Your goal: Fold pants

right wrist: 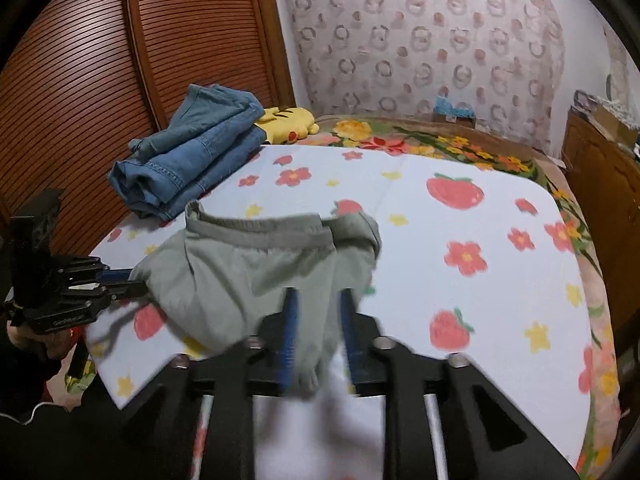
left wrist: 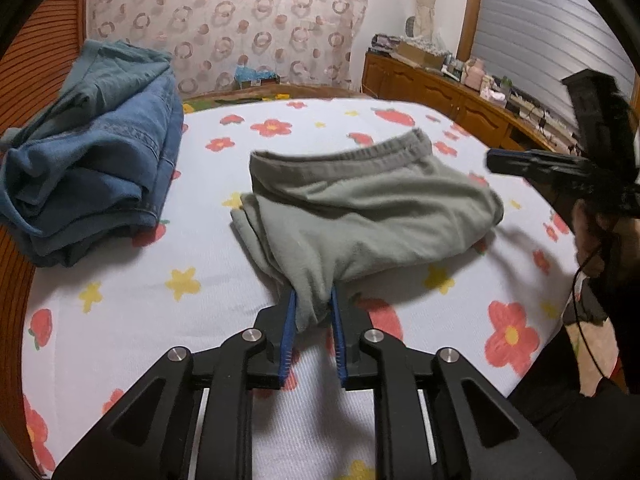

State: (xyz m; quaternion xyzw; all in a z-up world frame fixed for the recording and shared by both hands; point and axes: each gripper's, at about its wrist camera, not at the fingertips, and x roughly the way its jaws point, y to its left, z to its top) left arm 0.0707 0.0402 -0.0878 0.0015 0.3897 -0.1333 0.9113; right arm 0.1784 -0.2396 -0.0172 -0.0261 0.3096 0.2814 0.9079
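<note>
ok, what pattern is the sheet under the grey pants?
White sheet with red flowers, strawberries and yellow stars; clearest in the right wrist view.

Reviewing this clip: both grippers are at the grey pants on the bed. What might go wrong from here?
1. The left gripper has only a thin bunched tip of the grey pants between its jaws; it may slip out.
2. The right gripper frame is blurred, with fabric between its jaws; the grip looks uncertain.
3. The pants are rumpled, so the fold may set unevenly.
</note>
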